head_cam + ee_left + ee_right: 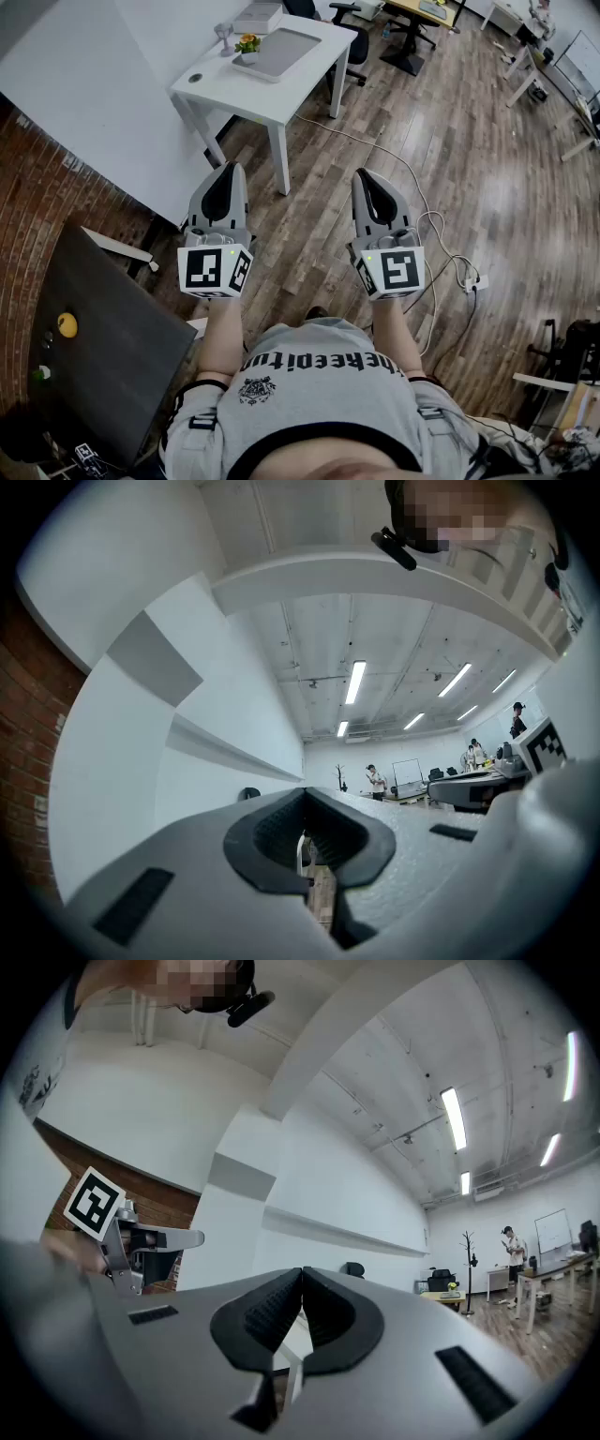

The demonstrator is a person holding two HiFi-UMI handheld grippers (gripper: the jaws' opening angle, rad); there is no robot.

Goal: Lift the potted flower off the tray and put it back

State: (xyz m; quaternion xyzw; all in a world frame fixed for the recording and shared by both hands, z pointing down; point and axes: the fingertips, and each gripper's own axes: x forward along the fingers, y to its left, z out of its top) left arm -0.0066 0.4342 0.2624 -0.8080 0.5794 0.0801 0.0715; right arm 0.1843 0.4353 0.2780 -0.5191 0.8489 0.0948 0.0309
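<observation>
The potted flower (248, 45), orange blooms in a small pot, stands by the near left corner of a grey tray (286, 52) on a white table (234, 92) at the far top of the head view. Both grippers are held well short of that table, over the wooden floor, side by side and pointing towards it. My left gripper (228, 171) (305, 791) is shut with nothing between its pads. My right gripper (364, 176) (302, 1271) is likewise shut and empty. The left gripper's marker cube (94, 1206) shows at the left of the right gripper view.
A dark slab (103, 347) with a yellow object (67, 325) lies at the lower left beside a brick wall (47, 178). White cables (436, 239) and a power strip (473, 281) trail on the floor at right. An office chair (354, 37) stands behind the table.
</observation>
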